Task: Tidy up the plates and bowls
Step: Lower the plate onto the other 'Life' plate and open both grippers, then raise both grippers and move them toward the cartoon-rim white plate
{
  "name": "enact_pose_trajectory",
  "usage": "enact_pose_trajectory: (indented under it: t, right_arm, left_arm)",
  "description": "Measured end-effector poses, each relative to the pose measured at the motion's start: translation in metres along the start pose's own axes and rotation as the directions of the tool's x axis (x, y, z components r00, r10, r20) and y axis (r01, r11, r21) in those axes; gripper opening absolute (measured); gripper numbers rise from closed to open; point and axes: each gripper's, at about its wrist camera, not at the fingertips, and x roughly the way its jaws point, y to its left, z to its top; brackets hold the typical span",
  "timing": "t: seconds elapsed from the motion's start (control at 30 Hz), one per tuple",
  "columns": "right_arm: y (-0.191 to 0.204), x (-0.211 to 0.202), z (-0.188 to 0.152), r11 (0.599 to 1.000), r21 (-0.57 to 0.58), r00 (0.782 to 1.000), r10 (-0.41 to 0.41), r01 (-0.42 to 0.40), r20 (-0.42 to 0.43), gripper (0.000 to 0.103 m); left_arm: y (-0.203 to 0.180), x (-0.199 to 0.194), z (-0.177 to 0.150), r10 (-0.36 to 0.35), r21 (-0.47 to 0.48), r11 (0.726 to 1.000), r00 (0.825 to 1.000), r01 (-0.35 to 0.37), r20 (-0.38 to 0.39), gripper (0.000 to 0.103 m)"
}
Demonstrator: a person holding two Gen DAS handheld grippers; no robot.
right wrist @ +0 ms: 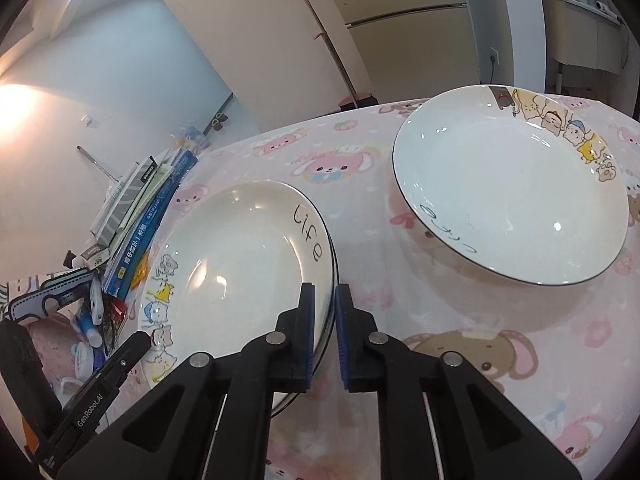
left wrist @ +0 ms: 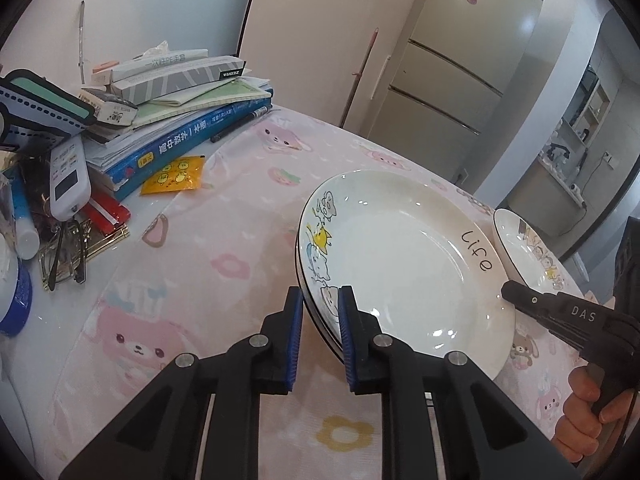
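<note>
A stack of white plates with cartoon animals and the word "Life" (left wrist: pixel 404 264) lies on the pink tablecloth; it also shows in the right wrist view (right wrist: pixel 240 264). My left gripper (left wrist: pixel 320 300) is shut on the stack's left rim. My right gripper (right wrist: pixel 324 300) is shut on the stack's right rim; its black finger shows in the left wrist view (left wrist: pixel 520 294). A second single plate with a black rim (right wrist: pixel 508 184) lies apart to the right; its edge shows in the left wrist view (left wrist: pixel 524 248).
A pile of books and boxes (left wrist: pixel 172 108), a remote (left wrist: pixel 68 180), glasses (left wrist: pixel 64 256) and small clutter fill the table's left side. A yellow packet (left wrist: pixel 174 176) lies by the books. A fridge (left wrist: pixel 460 60) stands beyond the table.
</note>
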Motion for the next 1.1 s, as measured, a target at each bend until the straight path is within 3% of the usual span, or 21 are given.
enact_pose_trajectory:
  t: [0.13, 0.33, 0.57, 0.8, 0.83, 0.93, 1.03, 1.07, 1.1]
  right_arm:
    - [-0.008, -0.003, -0.003, 0.999, 0.015, 0.999, 0.036, -0.035, -0.015, 0.012]
    - [-0.007, -0.036, -0.007, 0.999, -0.037, 0.999, 0.018, -0.016, 0.042, 0.012]
    - [-0.011, -0.1, -0.006, 0.994, -0.103, 0.987, -0.006, 0.023, 0.161, 0.012]
    - [-0.011, -0.17, -0.004, 0.986, -0.154, 0.952, -0.015, 0.065, 0.305, 0.012]
    - [-0.011, -0.182, -0.004, 0.985, -0.156, 0.944, -0.014, 0.069, 0.33, 0.012]
    - [-0.013, -0.213, -0.006, 0.984, -0.161, 0.918, -0.011, 0.082, 0.397, 0.012]
    - [-0.016, -0.235, -0.009, 0.979, -0.166, 0.892, -0.031, 0.118, 0.451, 0.015]
    - [-0.017, -0.24, -0.009, 0.978, -0.162, 0.884, -0.04, 0.13, 0.465, 0.017]
    - [-0.019, -0.246, -0.009, 0.979, -0.155, 0.877, -0.044, 0.133, 0.478, 0.022]
  left_arm:
    - [-0.003, -0.002, -0.002, -0.009, 0.009, 1.0, 1.0, 0.008, 0.003, 0.019]
    - [-0.016, -0.028, -0.005, -0.029, 0.078, 0.997, 0.992, 0.019, 0.121, 0.02]
    - [-0.05, -0.075, -0.003, -0.084, 0.173, 0.984, 0.966, 0.042, 0.243, 0.02]
    - [-0.099, -0.125, 0.0, -0.179, 0.26, 0.96, 0.937, 0.1, 0.299, 0.021]
    - [-0.107, -0.133, 0.0, -0.189, 0.279, 0.955, 0.932, 0.1, 0.31, 0.028]
    - [-0.127, -0.157, -0.001, -0.232, 0.305, 0.944, 0.906, 0.122, 0.355, 0.066]
    - [-0.145, -0.176, 0.0, -0.271, 0.324, 0.935, 0.881, 0.145, 0.388, 0.077]
    - [-0.151, -0.182, 0.001, -0.284, 0.332, 0.931, 0.873, 0.152, 0.397, 0.085]
    - [-0.156, -0.185, 0.001, -0.29, 0.334, 0.93, 0.867, 0.155, 0.406, 0.088]
